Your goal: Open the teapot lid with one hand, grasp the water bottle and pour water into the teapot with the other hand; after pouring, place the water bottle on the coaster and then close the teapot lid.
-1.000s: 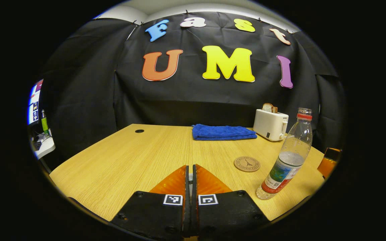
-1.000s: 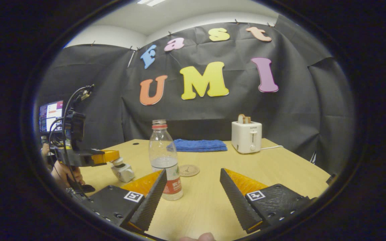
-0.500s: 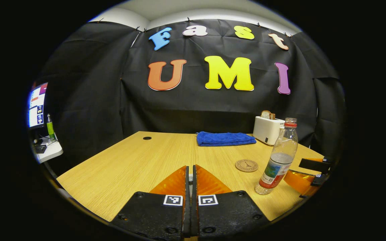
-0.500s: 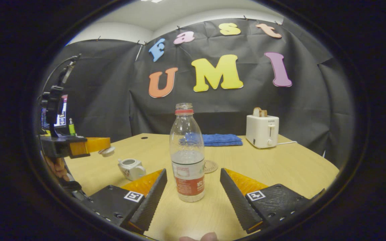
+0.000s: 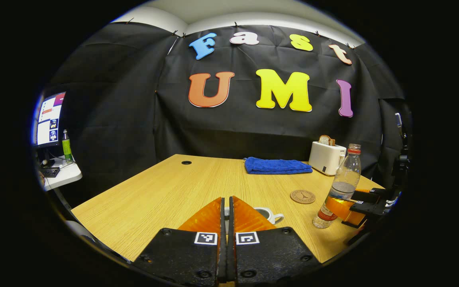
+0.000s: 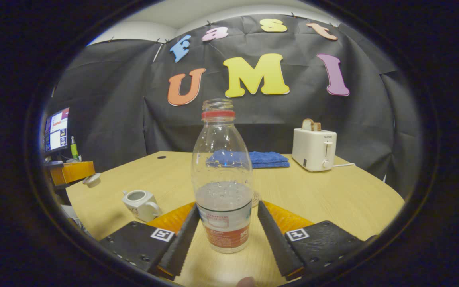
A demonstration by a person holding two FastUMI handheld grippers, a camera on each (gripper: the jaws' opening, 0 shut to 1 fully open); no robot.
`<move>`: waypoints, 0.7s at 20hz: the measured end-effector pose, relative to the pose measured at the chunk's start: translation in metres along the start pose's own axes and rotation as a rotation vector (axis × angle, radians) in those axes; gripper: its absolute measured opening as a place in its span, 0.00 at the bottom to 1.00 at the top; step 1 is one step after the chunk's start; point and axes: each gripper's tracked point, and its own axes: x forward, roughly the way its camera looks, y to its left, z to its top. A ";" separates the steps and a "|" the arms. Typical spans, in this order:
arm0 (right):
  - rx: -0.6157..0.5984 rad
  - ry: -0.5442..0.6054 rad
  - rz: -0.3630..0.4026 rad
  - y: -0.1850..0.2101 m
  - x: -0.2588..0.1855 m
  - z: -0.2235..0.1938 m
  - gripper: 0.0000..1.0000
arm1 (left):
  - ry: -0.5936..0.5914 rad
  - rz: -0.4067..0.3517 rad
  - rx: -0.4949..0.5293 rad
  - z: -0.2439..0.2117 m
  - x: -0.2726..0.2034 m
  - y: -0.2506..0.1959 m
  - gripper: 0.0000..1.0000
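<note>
A clear water bottle (image 6: 222, 187), partly full and with no cap, stands on the wooden table (image 6: 333, 199) between the fingers of my right gripper (image 6: 227, 205). That gripper is open, its fingers (image 6: 181, 235) close along both sides of the label. In the left gripper view the right gripper (image 5: 355, 205) reaches the bottle (image 5: 343, 185) from the right. The white teapot (image 6: 140, 203) sits uncovered at the left. My left gripper (image 5: 226, 209) is shut on the teapot lid (image 6: 91, 180), held above the table's left edge. The teapot (image 5: 269, 215) peeks out behind its fingers. A round coaster (image 5: 303, 196) lies beyond.
A folded blue towel (image 5: 277, 166) and a white toaster (image 5: 327, 158) with bread in it stand along the table's far side. A monitor (image 5: 49, 119) and a green bottle (image 5: 67, 145) are on a side desk to the left. A hand's fingertip (image 6: 247, 282) shows below.
My right gripper has moved forward until the bottle stands between its fingers, which have narrowed a little. My left gripper has drawn back with the lid, bringing the teapot into its view.
</note>
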 end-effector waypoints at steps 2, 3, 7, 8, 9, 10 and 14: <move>-0.038 0.002 -0.001 0.005 0.003 0.003 0.75 | -0.002 0.003 -0.003 -0.001 0.000 0.005 0.03; -0.073 0.012 0.007 0.009 0.004 0.003 0.75 | -0.002 0.000 -0.010 0.000 0.000 0.005 0.03; -0.333 0.053 0.019 0.014 0.017 0.013 0.71 | -0.019 -0.004 -0.028 0.005 -0.002 0.011 0.03; -0.415 0.058 0.011 0.013 0.020 0.016 0.71 | -0.018 -0.004 -0.029 0.005 -0.002 0.013 0.03; -0.492 0.066 0.009 0.013 0.024 0.016 0.71 | -0.016 -0.002 -0.026 0.005 -0.003 0.015 0.03; -0.563 0.078 0.008 0.013 0.028 0.012 0.71 | -0.022 0.003 -0.022 0.007 -0.003 0.016 0.03; -0.837 0.088 -0.038 0.006 0.038 0.011 0.70 | -0.028 0.010 -0.021 0.009 -0.005 0.022 0.03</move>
